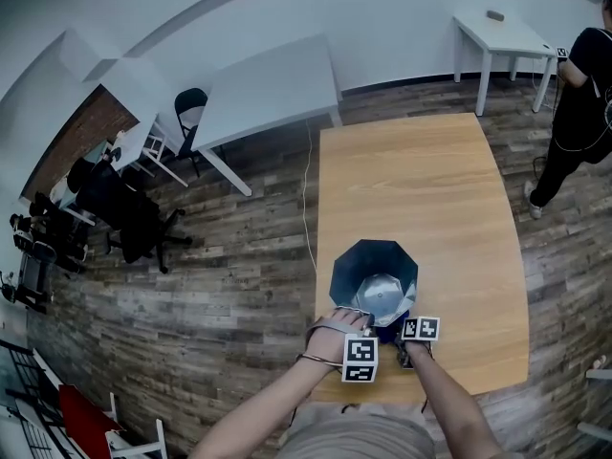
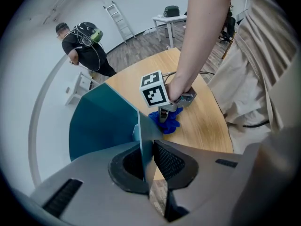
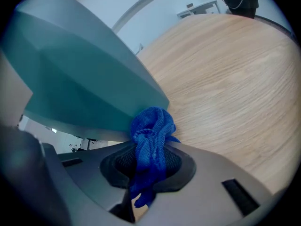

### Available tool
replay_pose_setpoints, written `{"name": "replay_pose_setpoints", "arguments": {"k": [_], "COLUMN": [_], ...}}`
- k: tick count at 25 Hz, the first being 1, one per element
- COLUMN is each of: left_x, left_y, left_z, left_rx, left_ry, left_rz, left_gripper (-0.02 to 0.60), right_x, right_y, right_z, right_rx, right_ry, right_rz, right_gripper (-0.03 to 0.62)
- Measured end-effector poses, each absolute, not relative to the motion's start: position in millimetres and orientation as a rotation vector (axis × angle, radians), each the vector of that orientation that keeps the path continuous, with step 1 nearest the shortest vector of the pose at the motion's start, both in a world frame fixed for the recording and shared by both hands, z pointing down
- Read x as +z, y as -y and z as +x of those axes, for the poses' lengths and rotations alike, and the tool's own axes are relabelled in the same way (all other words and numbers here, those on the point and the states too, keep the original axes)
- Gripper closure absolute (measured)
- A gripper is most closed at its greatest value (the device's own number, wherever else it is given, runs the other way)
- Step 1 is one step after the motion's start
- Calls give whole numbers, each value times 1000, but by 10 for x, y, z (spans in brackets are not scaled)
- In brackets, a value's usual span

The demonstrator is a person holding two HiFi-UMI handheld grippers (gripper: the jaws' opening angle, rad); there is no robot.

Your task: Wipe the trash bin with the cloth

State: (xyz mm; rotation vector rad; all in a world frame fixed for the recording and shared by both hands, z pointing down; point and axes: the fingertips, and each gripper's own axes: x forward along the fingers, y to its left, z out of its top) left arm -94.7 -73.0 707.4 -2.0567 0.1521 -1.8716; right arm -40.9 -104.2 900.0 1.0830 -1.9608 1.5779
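At the near end of the wooden table [image 1: 411,180], both grippers work on the trash bin [image 1: 368,256].

Left gripper [image 2: 146,161]: jaws nearly closed, only a thin gap, and that gap is filled by the bin's wall. The pads [image 2: 167,161] press on the edge from both sides, so it has a firm pinch on the rim. From the head view, the left gripper [image 1: 352,328] sits at the bin's near-left rim, pointing steeply down.

Right gripper [image 3: 148,166]: jaws clamped on the blue cloth [image 3: 150,135], which is bunched between the pads with a wad sticking out in front and a tail hanging behind. The wad touches the bin's outer wall [image 3: 80,79] low down, just above the tabletop [image 3: 225,79]. The left gripper view confirms this: right gripper [image 2: 164,114] angled down, cloth [image 2: 167,124] at the foot of the bin [image 2: 103,121], close to the table [image 2: 202,121].

Bin: dark teal, faceted, upright, open top, pale grey inside. It stands near the table's near edge, roughly centred across it.

Room: grey-brown plank floor [image 1: 229,275], white walls. A large white table [image 1: 273,89] and black chair [image 1: 191,113] stand beyond to the left, with a small white table [image 1: 497,36] far right. A person in black [image 1: 583,94] stands by the small table. A ladder [image 2: 120,25] leans on the wall.
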Motion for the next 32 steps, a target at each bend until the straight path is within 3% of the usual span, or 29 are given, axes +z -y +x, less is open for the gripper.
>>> {"name": "replay_pose_setpoints", "arguments": {"k": [8, 17, 32], "left_x": [7079, 7058, 7041], "left_y": [735, 786, 749], "left_z": [-939, -903, -840], "left_rx": [-1920, -1993, -2022], "left_ry": [-272, -348, -268], "left_rz": [-2098, -2141, -2198], "left_gripper": [538, 538, 548], "right_x": [7731, 6497, 7256], "right_y": [860, 640, 758], "right_z": [-160, -394, -798], "right_rx": [1525, 1280, 1357], "right_ry": [2273, 2596, 2443], "right_rz": [1040, 930, 892], "right_gripper": [516, 516, 516]}}
